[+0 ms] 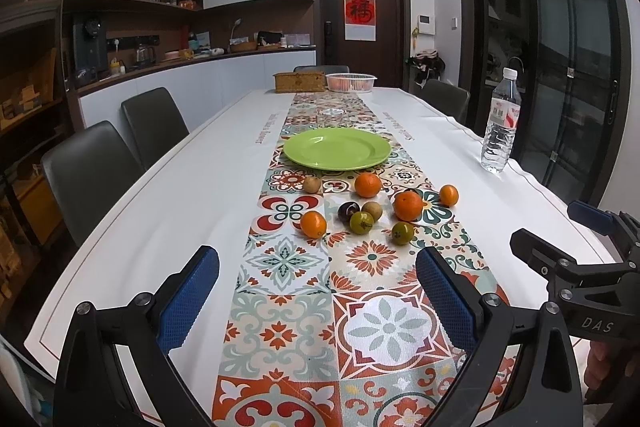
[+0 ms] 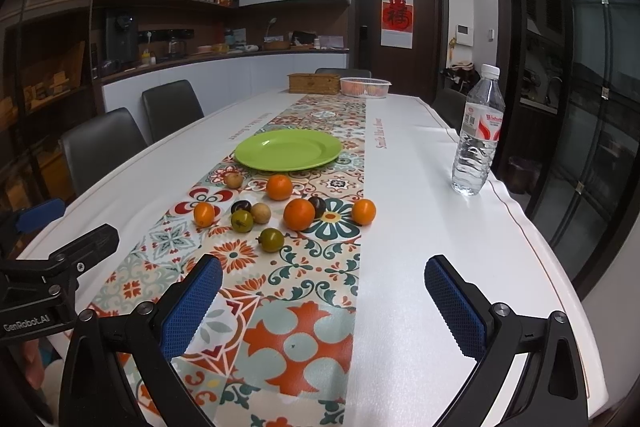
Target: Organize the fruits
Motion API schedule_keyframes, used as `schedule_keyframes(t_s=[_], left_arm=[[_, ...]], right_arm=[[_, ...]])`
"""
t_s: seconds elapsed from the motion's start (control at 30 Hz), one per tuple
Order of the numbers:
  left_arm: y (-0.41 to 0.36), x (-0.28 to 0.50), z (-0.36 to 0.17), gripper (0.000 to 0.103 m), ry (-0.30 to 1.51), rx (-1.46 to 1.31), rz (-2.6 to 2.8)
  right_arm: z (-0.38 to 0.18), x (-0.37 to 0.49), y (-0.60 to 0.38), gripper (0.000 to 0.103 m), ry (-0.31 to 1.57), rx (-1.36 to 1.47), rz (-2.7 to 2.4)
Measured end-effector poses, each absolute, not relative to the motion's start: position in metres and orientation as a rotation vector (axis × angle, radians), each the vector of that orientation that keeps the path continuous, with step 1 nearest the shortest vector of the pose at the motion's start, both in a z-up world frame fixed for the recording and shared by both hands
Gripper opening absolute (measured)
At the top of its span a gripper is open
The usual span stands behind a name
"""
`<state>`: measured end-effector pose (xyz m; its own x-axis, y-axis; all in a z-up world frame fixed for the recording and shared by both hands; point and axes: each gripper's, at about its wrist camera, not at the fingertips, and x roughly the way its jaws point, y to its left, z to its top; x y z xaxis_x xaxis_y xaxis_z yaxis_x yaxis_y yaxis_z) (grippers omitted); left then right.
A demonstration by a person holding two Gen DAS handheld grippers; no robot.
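Note:
Several small fruits lie loose on the patterned table runner (image 1: 320, 307): oranges (image 1: 408, 205) (image 2: 299, 214), green fruits (image 1: 402, 233) (image 2: 271, 239), dark plums (image 1: 347, 211) (image 2: 241, 206) and tan round fruits (image 1: 312, 184) (image 2: 233, 180). Beyond them sits an empty green plate (image 1: 337, 149) (image 2: 288, 149). My left gripper (image 1: 318, 297) hovers open over the runner, short of the fruits, with nothing between its fingers. My right gripper (image 2: 323, 301) is open too, near the table's front right, empty. Each gripper shows at the edge of the other's view.
A clear water bottle (image 1: 502, 121) (image 2: 478, 131) stands by the right table edge. A wicker box (image 1: 299, 81) and a white plastic basket (image 1: 351, 82) sit at the far end. Dark chairs (image 1: 90, 175) line the left side. A hand (image 1: 608, 367) shows at lower right.

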<state>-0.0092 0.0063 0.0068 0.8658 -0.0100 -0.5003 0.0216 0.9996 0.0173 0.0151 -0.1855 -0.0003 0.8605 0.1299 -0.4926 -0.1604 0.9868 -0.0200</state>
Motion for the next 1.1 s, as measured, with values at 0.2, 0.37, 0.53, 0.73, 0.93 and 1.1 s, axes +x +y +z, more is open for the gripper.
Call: schedule_keyframes(t_s=[0.2,0.37,0.53,0.73,0.93,1.1], left_arm=[[0.006,-0.0094,0.0058,0.101,0.523,0.022,-0.017],[0.0062,-0.0095,0.0059,0.101,0.523,0.022,-0.018],[0.0061,-0.0094,0.0061,0.101,0.522,0.023,-0.017],[0.0071,-0.0105,0.0066,0.101,0.521,0.023,-0.016],[0.0072,-0.0104,0.0064,0.101,0.521,0.022,-0.017],[0.007,-0.0105,0.0061,0.101,0.52,0.022,-0.016]], right_arm=[[-0.0001,0.0148,-0.1843,0.102,0.511,-0.062,0.154],[-0.0002,0.0146,-0.1838,0.102,0.511,-0.062,0.155],[-0.0002,0.0147,-0.1837,0.102,0.511,-0.062,0.155],[-0.0009,0.0147,-0.1826,0.102,0.51,-0.062,0.155],[-0.001,0.0147,-0.1828,0.102,0.51,-0.062,0.154],[-0.0011,0.0149,-0.1831,0.102,0.51,-0.062,0.155]])
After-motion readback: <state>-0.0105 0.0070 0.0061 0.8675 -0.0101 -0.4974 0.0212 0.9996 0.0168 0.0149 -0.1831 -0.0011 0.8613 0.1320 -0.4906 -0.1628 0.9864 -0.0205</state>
